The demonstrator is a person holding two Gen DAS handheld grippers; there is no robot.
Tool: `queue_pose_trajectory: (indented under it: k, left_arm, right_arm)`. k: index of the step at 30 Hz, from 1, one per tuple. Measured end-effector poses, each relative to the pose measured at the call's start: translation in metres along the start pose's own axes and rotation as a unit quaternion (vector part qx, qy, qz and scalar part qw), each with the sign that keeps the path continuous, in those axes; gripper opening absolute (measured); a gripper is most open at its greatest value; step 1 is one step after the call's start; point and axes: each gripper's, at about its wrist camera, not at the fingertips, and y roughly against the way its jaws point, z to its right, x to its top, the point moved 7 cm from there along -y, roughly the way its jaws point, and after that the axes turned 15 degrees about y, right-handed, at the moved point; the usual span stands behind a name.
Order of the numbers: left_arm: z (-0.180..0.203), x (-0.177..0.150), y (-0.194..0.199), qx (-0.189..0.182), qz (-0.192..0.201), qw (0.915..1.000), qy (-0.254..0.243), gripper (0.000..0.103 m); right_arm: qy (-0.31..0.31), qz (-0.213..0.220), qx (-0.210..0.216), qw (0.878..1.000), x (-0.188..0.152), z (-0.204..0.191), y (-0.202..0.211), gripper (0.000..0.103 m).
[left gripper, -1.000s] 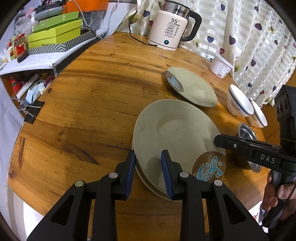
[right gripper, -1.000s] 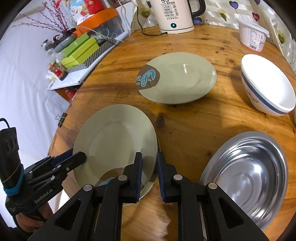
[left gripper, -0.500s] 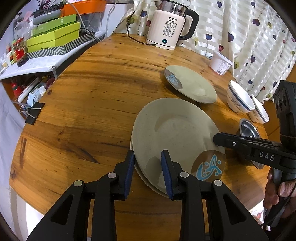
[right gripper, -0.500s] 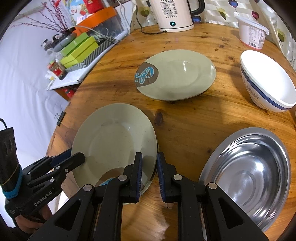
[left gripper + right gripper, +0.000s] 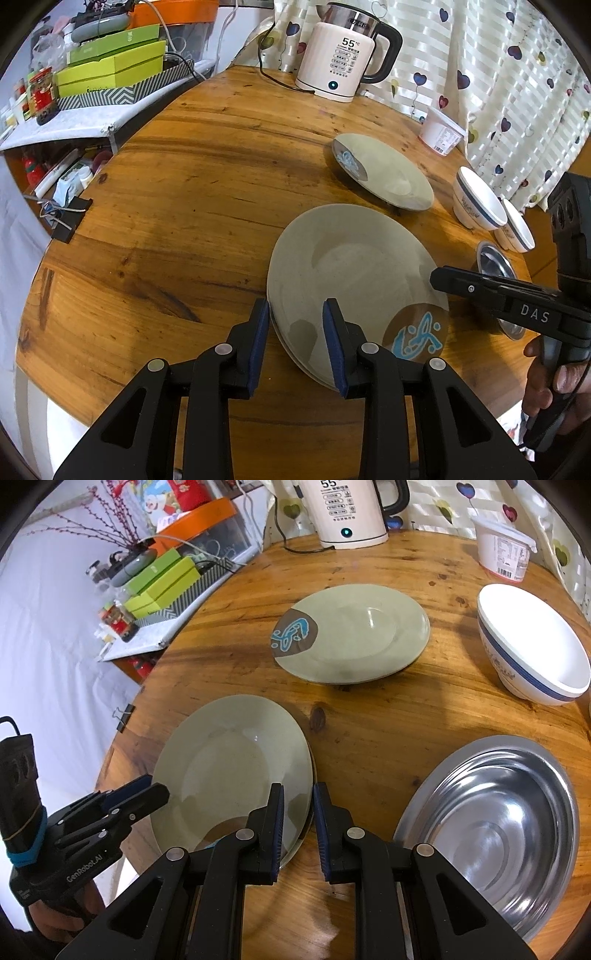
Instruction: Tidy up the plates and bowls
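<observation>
With both grippers astride opposite rims of the top plate [image 5: 354, 273], stacked on another on the table [image 5: 184, 192], left gripper [image 5: 295, 341] partly open, right gripper [image 5: 297, 821] narrow; contact unclear. Risk: uneven pull tips plate off stack.

on the round wooden table [image 5: 192, 192] the count runs so: three greenish plates — two stacked [image 5: 354, 273] at the near edge, one alone [image 5: 351, 635] nearer the middle; two white bowls with a blue band [image 5: 476, 203], touching each other at the right edge; one steel bowl [image 5: 495, 823] at the near right edge; one white kettle [image 5: 343, 59] at the far edge; one white tub [image 5: 504, 550] at the far right edge; two hand-held grippers — the left gripper [image 5: 295, 347] and the right gripper [image 5: 298, 825].
</observation>
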Motion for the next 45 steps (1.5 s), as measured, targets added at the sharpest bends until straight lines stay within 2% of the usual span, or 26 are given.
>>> queue_pose_trajectory:
  k: [8,30,45]
  left_arm:
    - [-0.003,0.004,0.000,-0.003,0.003,1.0000,0.007,0.031]
    - [-0.001,0.004,-0.004,-0.012,-0.006,0.9998,0.013,0.031]
    - [0.006,0.019,0.011,-0.013,0.015,0.9998,-0.006,0.031]
  right_arm:
    - [0.004,0.016,-0.001,1.000,0.000,-0.001,0.005,0.018]
    - [0.008,0.016,-0.004,1.000,-0.002,-0.005,0.003,0.017]
    - [0.000,0.049,-0.011,0.999,0.008,0.004,0.034,0.019]
